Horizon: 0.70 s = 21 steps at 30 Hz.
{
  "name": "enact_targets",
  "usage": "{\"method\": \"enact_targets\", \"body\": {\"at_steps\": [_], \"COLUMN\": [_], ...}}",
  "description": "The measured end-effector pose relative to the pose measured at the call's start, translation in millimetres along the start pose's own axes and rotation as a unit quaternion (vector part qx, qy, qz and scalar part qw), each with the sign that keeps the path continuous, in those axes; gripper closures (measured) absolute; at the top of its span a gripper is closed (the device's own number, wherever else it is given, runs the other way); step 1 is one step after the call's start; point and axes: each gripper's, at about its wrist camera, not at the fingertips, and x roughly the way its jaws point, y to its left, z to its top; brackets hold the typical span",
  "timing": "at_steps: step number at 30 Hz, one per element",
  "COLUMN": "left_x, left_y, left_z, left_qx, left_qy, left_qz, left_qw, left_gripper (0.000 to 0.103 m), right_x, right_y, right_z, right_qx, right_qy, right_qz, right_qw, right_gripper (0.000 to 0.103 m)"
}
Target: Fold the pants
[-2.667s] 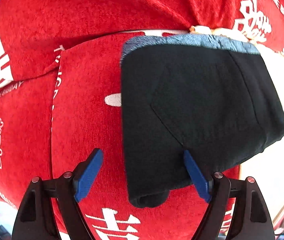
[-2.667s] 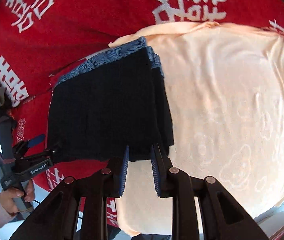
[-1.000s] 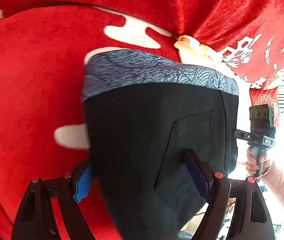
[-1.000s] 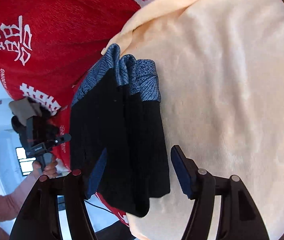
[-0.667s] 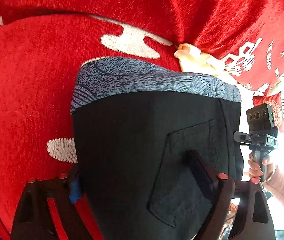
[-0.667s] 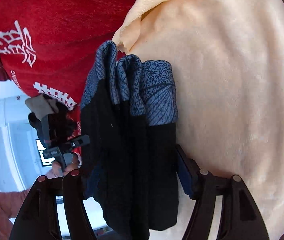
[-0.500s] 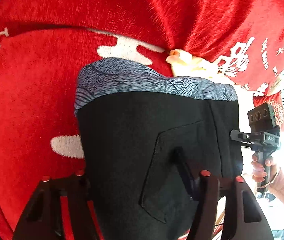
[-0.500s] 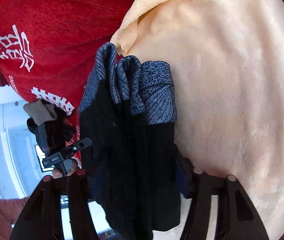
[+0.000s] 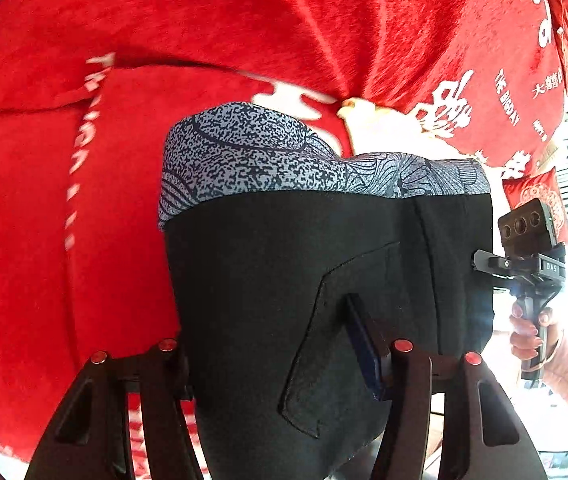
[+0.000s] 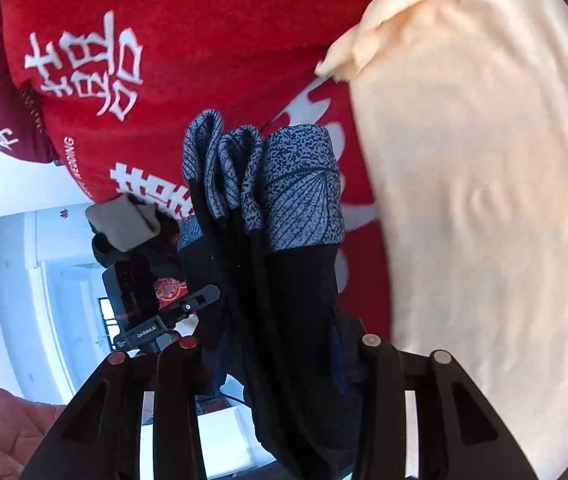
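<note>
The folded pants [image 9: 284, 280], black with a blue-grey patterned waistband, sit between the fingers of both grippers and hang clear above the red blanket [image 9: 83, 240]. In the left wrist view the left gripper [image 9: 279, 360] clamps the stack near 6 o'clock: its right blue pad [image 9: 362, 340] presses into the cloth beside the back pocket, while the left pad is hidden behind the fabric. The right gripper's jaws have just been closing with the pants between them; in its own view the right gripper [image 10: 271, 360] grasps the bundled layers, waistband folds pointing toward 12 o'clock. The other gripper shows at 3 o'clock in the left view, held by a hand [image 9: 528, 328] in a pink sleeve. A peach blanket [image 10: 484, 200] fills the right view from 1 to 5 o'clock.
</note>
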Motion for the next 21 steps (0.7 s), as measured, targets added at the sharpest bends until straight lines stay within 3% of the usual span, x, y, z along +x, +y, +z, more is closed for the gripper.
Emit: {"method": "enact_targets", "body": {"at_steps": [7,8,9,10,13,17,21], "left_x": [15.6,23.9,28.0,27.0,25.0,14.4,8.1], "left_y": [56.1,65.6,72.4,80.1,87.4,81.3,65.6], "left_z": [-42.7,-47.0,-49.8,-52.1,-53.7,-58.0,-60.7], "left_qx": [-0.025,-0.031,-0.037,-0.043,-0.050,-0.048,-0.061], "left_qy": [0.029,0.036,0.032,0.017,0.017,0.015,0.020], "left_qz": [0.046,0.057,0.062,0.060,0.074,0.125,0.172], "left_qw": [0.9982,0.9972,0.9968,0.9971,0.9958,0.9910,0.9830], "left_gripper": [0.040,0.035,0.021,0.017,0.006,0.006,0.006], "right_x": [50.7,58.2,69.1,77.6,106.3,108.2,104.3], "right_y": [17.6,15.4,12.4,10.8,10.7,18.8,37.1], "right_z": [-51.6,-56.1,-60.2,-62.2,-62.1,-59.9,-65.8], "right_qx": [0.010,0.012,0.015,0.015,-0.002,-0.027,-0.047], "right_qy": [0.007,0.008,0.011,0.014,0.026,0.025,0.028], "right_qz": [0.002,-0.001,-0.010,-0.021,-0.087,-0.159,-0.222], "right_qw": [1.000,1.000,1.000,1.000,0.996,0.987,0.973], "right_gripper": [0.060,0.060,0.060,0.060,0.057,0.045,0.045]}}
